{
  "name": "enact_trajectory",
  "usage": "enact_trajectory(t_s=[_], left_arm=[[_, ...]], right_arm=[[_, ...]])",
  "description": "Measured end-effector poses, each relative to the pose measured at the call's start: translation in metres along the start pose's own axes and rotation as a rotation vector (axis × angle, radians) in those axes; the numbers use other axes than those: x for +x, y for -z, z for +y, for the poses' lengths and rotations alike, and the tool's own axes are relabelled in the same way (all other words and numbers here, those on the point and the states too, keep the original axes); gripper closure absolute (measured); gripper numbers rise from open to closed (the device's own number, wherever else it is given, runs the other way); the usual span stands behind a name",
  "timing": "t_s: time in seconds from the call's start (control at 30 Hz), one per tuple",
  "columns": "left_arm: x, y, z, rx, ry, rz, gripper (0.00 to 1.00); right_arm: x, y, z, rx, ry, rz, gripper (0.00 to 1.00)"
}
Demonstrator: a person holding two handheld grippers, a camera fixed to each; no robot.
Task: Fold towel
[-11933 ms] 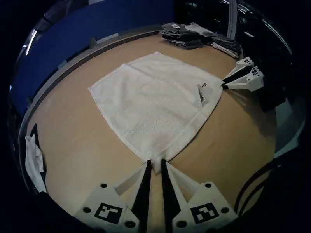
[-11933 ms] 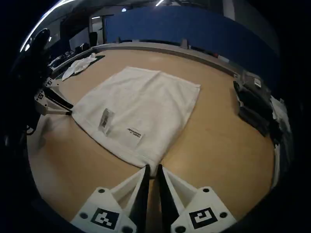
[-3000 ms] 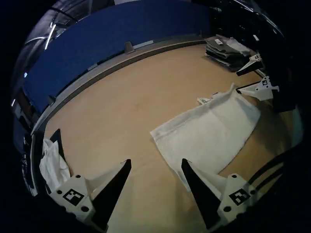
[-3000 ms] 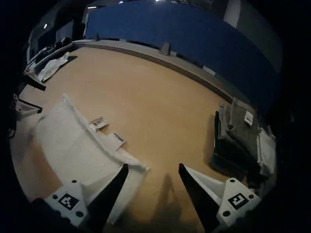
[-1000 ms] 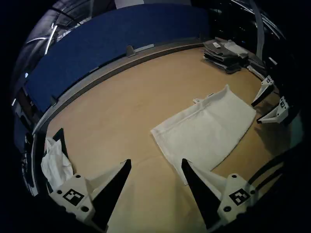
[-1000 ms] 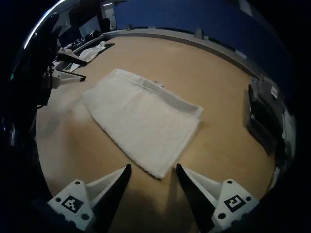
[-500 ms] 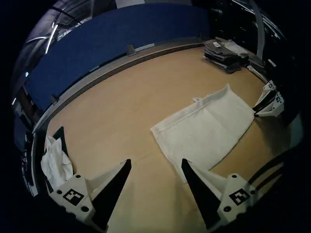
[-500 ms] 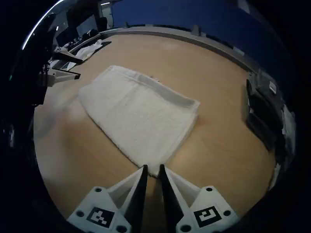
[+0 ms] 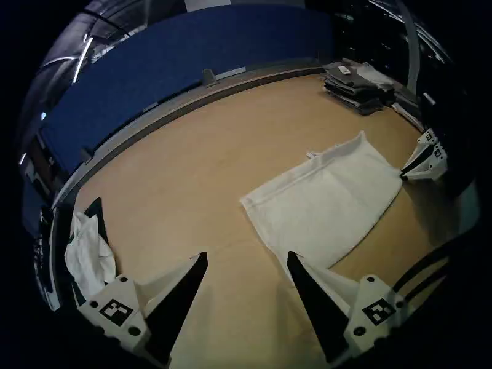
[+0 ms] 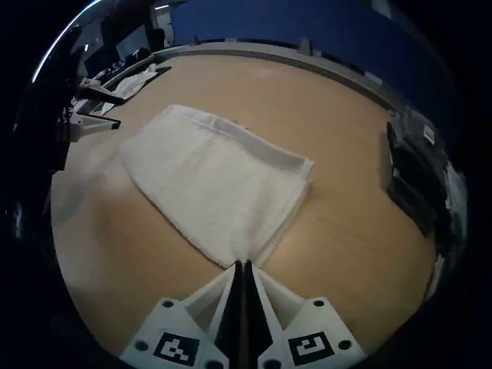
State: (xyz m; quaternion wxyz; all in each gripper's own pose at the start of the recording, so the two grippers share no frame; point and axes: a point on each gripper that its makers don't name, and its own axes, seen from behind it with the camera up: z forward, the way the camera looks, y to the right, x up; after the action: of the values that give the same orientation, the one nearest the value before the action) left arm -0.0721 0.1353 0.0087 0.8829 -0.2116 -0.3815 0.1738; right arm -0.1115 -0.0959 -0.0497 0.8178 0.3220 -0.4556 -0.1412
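Note:
A white towel lies folded in half on the wooden table, a long rectangle with its thick folded edge on the far side. In the right gripper view the towel spreads out ahead, and my right gripper is shut on its near corner. From the left gripper view the right gripper shows at the towel's right end, fingers together. My left gripper is open just short of the towel's near left corner, with nothing between its fingers. Across the towel, the left gripper shows with its fingers spread.
A stack of dark folded towels sits at the far right of the table, also the dark stack beside my right gripper. A crumpled white cloth lies at the left edge. A blue partition backs the table.
My right gripper has gone from open to shut, closing on the towel's near corner. The left gripper stays open in about the same place.

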Motion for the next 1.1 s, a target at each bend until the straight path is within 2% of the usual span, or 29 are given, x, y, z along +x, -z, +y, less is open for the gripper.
enact_trajectory(t_s=[0.7,1.1], left_arm=[[-0.001,0.004,-0.002,0.007,-0.001,0.0,0.04],[0.001,0.008,-0.003,0.012,0.001,0.006,0.04]], right_arm=[[0.002,0.003,-0.002,-0.004,0.002,0.012,0.97],[0.027,0.014,-0.002,-0.008,0.03,0.064,0.97]])
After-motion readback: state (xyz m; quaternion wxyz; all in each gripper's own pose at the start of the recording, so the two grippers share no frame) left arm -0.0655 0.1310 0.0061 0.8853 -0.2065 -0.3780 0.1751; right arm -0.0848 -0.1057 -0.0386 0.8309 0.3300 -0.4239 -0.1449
